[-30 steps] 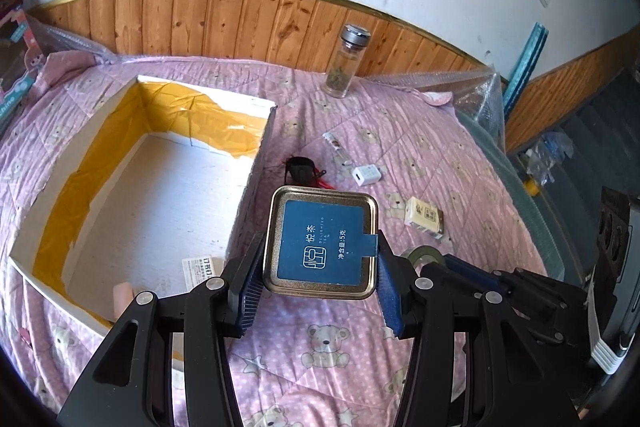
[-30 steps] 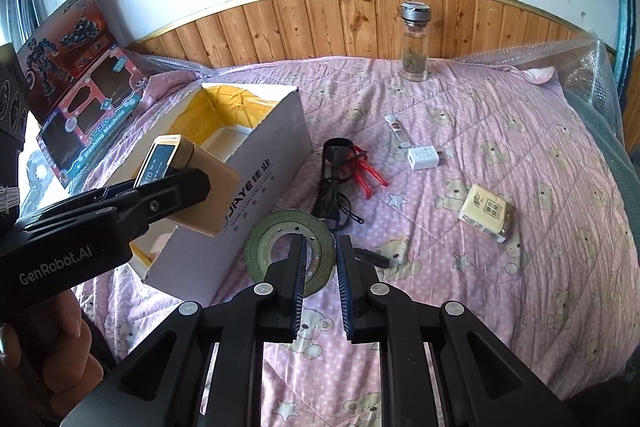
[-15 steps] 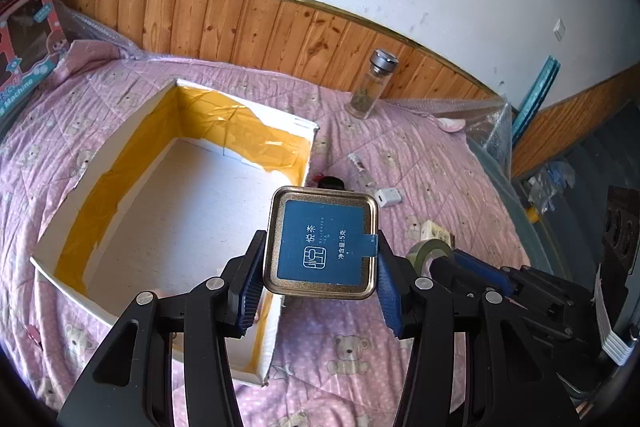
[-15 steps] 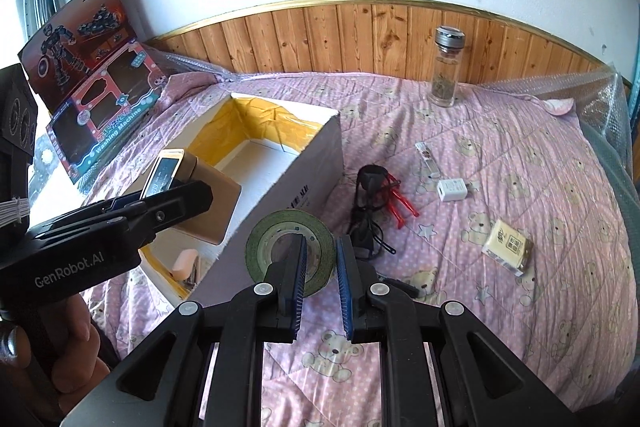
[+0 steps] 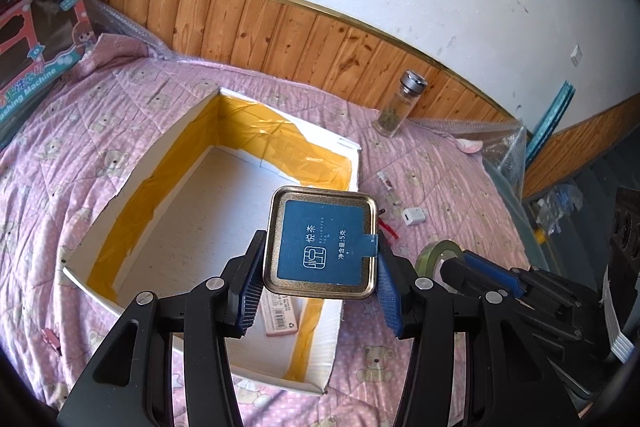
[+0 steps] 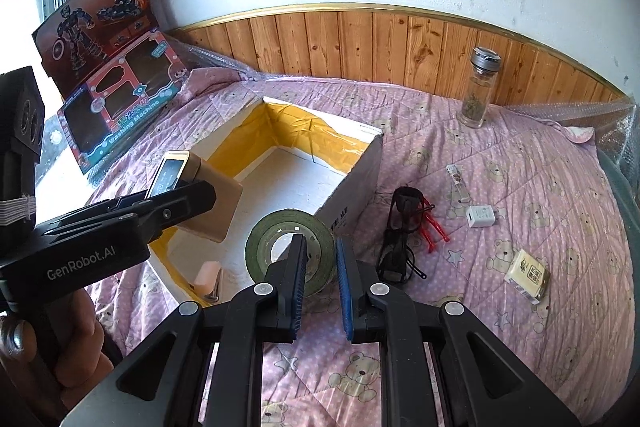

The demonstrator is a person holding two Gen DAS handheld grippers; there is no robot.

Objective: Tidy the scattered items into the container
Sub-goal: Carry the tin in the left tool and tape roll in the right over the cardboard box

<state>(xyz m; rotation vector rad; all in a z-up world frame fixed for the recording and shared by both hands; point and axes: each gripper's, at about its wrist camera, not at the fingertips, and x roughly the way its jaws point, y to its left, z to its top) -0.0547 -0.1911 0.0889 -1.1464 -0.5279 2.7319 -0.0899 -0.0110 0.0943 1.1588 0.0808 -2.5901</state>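
Observation:
My left gripper (image 5: 320,277) is shut on a square gold-rimmed tin (image 5: 324,245) with a blue label. It holds the tin above the inside of the white cardboard box (image 5: 132,211), which is lined with yellow tape. My right gripper (image 6: 322,255) is shut on the rim of a green tape roll (image 6: 266,247), over the box's near right corner. A pink packet (image 5: 280,311) lies on the box floor. Black and red glasses (image 6: 404,227), a white charger (image 6: 482,217), a small vial (image 6: 456,177) and a yellow packet (image 6: 526,277) lie on the pink quilt to the right.
A glass bottle (image 6: 478,95) stands by the wooden wall panel at the back. Toy boxes (image 6: 120,107) lean against the wall at the left. Bubble wrap (image 6: 616,131) marks the bed's right edge. A hand (image 6: 60,347) holds the left gripper's handle.
Both grippers have moved left toward the box. The tin, earlier over the quilt beside the box, is now above the box's inside. The tape roll has come over the box's corner.

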